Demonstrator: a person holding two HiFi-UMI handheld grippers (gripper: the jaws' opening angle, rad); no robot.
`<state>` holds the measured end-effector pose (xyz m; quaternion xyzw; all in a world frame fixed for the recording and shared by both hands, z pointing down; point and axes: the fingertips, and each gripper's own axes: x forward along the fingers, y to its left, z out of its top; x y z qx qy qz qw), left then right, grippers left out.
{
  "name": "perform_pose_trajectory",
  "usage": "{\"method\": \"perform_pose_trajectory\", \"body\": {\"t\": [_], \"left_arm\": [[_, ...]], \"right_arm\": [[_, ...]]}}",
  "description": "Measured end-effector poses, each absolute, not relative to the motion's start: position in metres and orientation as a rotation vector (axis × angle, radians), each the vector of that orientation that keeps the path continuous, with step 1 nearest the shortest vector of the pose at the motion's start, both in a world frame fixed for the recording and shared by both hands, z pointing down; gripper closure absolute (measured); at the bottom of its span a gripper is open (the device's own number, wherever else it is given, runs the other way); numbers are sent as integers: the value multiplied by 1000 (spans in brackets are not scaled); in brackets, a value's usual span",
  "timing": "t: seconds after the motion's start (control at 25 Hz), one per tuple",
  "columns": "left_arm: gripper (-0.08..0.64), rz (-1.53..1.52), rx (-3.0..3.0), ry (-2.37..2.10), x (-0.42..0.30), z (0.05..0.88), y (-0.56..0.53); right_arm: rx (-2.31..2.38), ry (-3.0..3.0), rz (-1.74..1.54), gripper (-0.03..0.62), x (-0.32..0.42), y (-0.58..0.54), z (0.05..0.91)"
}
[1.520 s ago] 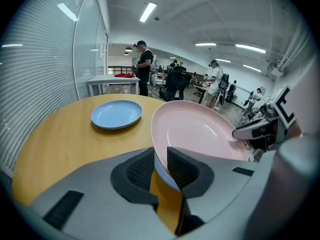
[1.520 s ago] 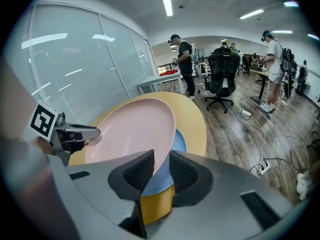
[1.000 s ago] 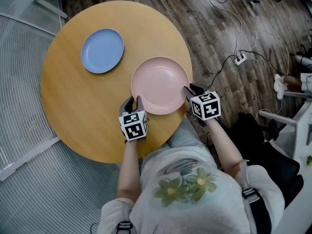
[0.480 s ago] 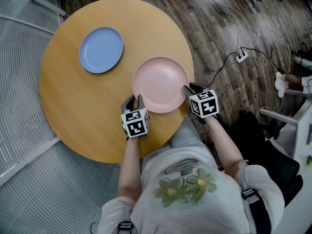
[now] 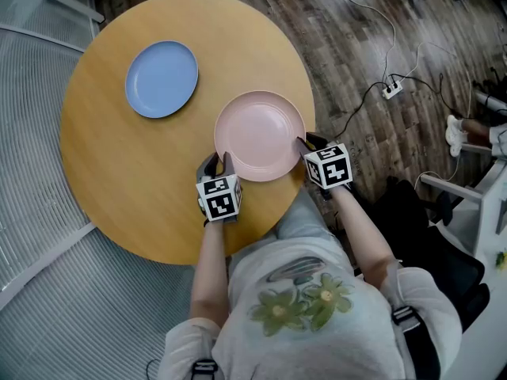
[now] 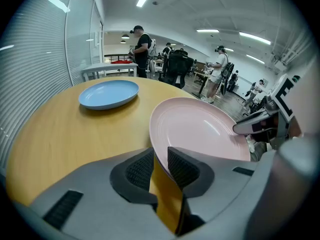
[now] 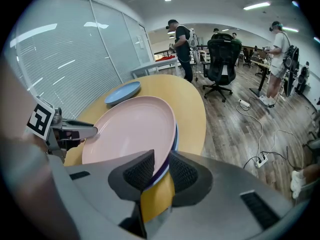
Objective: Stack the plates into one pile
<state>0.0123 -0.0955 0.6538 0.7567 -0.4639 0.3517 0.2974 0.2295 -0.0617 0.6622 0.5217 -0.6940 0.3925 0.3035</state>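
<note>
**A:** Looking down in the head view, we see the pink plate (image 5: pixel 259 133) at the near right edge of the round surface (image 5: pixel 127 180); the blue plate (image 5: pixel 162 78) lies well apart from it, toward the far left.

**B:** We agree; the left gripper (image 5: pixel 219 167) meets the pink plate's near rim and the right gripper (image 5: pixel 305 143) meets its right rim; a power strip (image 5: pixel 390 91) lies on the wooden floor (image 5: pixel 348 38) beyond.

**A:** In the left gripper view, our jaws are closed on the pink plate's rim, one pad on each face; the blue plate sits alone farther off on the surface; the right gripper shows at the plate's opposite edge.

**B:** Whether the pink plate rests on the surface or hangs just clear of it, we cannot tell.

**A:** In the right gripper view, our jaws clamp the pink plate's rim too; a purple edge and a pale blue edge show directly under that rim, inside the same grip.

**B:** Yes; an office chair (image 7: pixel 220 54) and standing people fill the room behind.
</note>
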Motion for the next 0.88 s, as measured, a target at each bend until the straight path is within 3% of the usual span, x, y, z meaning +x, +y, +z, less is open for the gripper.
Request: {"method": "perform_pose_trajectory", "body": {"t": [0.88], "left_arm": [[456, 1037, 2001, -1175, 9, 666, -88]], "right_arm": [[1300, -1737, 912, 479, 225, -56, 667]]}}
